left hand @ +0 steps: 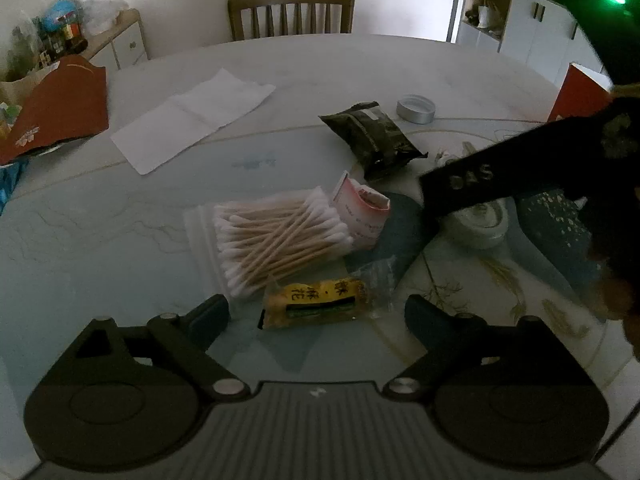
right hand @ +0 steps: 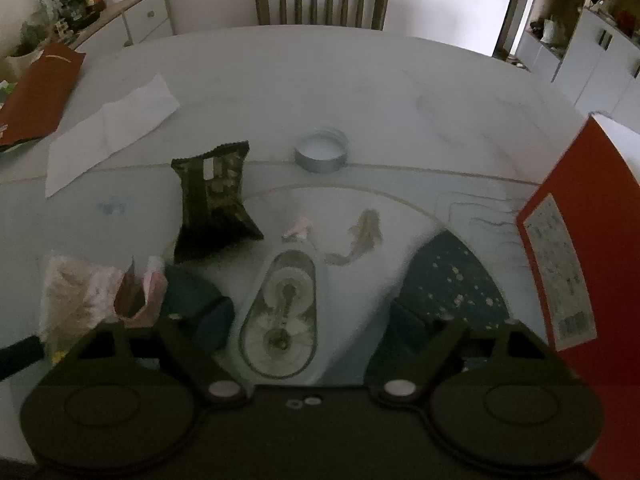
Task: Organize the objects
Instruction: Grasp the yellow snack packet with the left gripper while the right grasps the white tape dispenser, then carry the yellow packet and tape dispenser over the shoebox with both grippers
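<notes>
Left wrist view
- Left claw [left hand: 316,312]: we find it spread wide, hovering low over a yellow snack packet [left hand: 314,303]; the pads flank the packet without touching it.
- Cotton swabs [left hand: 276,236]: a clear bag of wooden-stemmed swabs lies on the bench [left hand: 100,232], just behind the packet.
- Red-and-white sachet [left hand: 362,212]: torn open, leaning against the swab bag.
- Dark foil pouch [left hand: 374,138]: flat on the bench, farther back.
- Metal lid [left hand: 416,108]: round, alone, beyond the pouch.
- White paper sheet [left hand: 192,120]: spread out at far left.
- Right claw [left hand: 434,194]: we see one dark finger reaching in over a pale oval case [left hand: 480,224].

Right wrist view
- Right claw [right hand: 308,320]: open, its fingers standing either side of the clear oval case [right hand: 280,312]; we see a gap at each side, so no grip yet.
- Foil pouch [right hand: 216,208]: lying up left of the case.
- Lid [right hand: 320,154]: behind, well apart.
- Red box [right hand: 576,248]: upright at the right edge.

Progress
- Done: we judge nothing sorted; every item lies loose and scattered.
- Left: nearly all; packet and case look like the first pickups, and no clear collecting place shows.
</notes>
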### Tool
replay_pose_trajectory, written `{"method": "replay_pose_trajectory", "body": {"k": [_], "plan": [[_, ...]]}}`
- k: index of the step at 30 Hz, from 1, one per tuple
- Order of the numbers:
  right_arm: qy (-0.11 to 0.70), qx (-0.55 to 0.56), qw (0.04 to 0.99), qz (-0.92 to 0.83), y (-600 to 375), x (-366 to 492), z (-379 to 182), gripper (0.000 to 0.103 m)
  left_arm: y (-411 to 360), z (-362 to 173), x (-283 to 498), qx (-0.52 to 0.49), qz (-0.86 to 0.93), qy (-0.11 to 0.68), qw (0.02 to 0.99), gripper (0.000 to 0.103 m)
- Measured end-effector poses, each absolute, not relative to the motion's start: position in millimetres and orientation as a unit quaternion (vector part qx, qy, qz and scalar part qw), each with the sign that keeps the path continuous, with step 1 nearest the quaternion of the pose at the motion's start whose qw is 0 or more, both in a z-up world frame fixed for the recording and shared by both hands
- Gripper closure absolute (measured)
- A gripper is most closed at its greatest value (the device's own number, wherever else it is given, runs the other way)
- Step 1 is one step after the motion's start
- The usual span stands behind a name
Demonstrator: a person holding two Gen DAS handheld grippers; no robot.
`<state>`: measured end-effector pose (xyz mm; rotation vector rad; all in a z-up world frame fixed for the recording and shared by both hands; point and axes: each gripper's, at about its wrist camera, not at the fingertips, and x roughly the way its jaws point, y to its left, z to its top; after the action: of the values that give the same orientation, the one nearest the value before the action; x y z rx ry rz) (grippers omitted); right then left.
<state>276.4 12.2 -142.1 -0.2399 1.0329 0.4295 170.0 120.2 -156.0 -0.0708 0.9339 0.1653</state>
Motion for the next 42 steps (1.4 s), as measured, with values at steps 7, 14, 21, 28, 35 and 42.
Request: {"method": "replay_pose_trajectory", "body": {"k": [7, 14, 21, 28, 35, 42], "plan": [[0.485, -0.124, 0.837, 0.221, 1.8, 269.0, -136.6, 0.05, 120.9, -151.9, 168.1, -0.038, 0.093, 0.442, 0.891, 0.029], [0.488, -0.137, 0.829, 0.237, -12.8, 256.2, -132.6, 0.052, 120.8, -149.7, 165.1, -0.043, 0.103, 0.439, 0.891, 0.044], [0.502, -0.125, 0.818, 0.253, -32.2, 235.4, -128.7, 0.052, 117.7, -145.7, 150.3, -0.046, 0.109, 0.441, 0.889, 0.072], [0.51, -0.11, 0.809, 0.27, -52.8, 215.5, -123.0, 0.052, 110.8, -144.8, 140.9, -0.057, 0.108, 0.441, 0.889, 0.087], [0.511, -0.107, 0.808, 0.274, -76.2, 206.7, -120.1, 0.052, 94.9, -144.4, 143.4, -0.04, 0.088, 0.445, 0.89, 0.086], [0.518, -0.101, 0.807, 0.265, -94.9, 203.6, -124.2, 0.052, 94.7, -146.4, 157.6, -0.012, 0.084, 0.441, 0.894, 0.056]]}}
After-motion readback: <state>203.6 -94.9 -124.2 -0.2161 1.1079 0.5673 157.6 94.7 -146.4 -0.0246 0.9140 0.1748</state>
